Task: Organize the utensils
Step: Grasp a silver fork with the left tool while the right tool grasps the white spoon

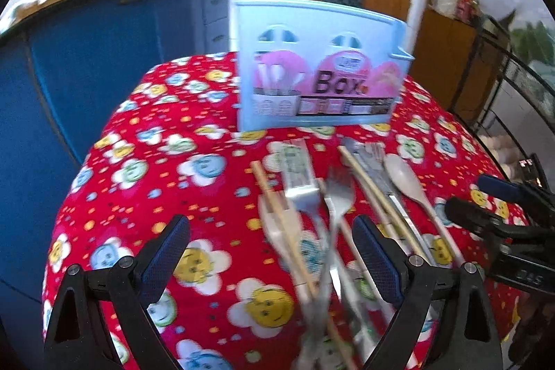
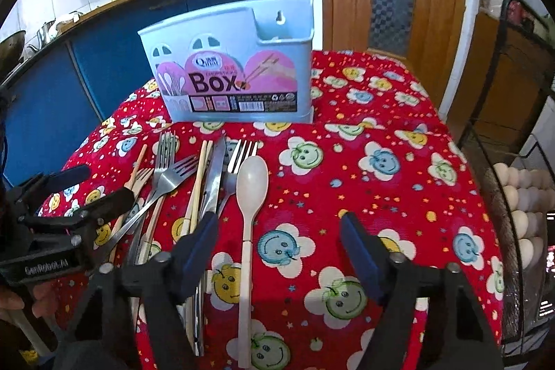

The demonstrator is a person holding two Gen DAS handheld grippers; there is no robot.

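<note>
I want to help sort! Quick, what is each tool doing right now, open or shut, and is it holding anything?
Left tool: open, holding nothing, above the forks and chopsticks.
Right tool: open, holding nothing, above the spoon.

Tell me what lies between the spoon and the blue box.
Only bare red cloth: the spoon ends short of the box, and nothing rests in that gap. The right wrist view shows it best.

Red tablecloth [image 2: 381, 113] with smiley flowers; pale blue box [image 2: 229, 33], pink label, at 12 o'clock; cream spoon [image 2: 250, 182].
</note>
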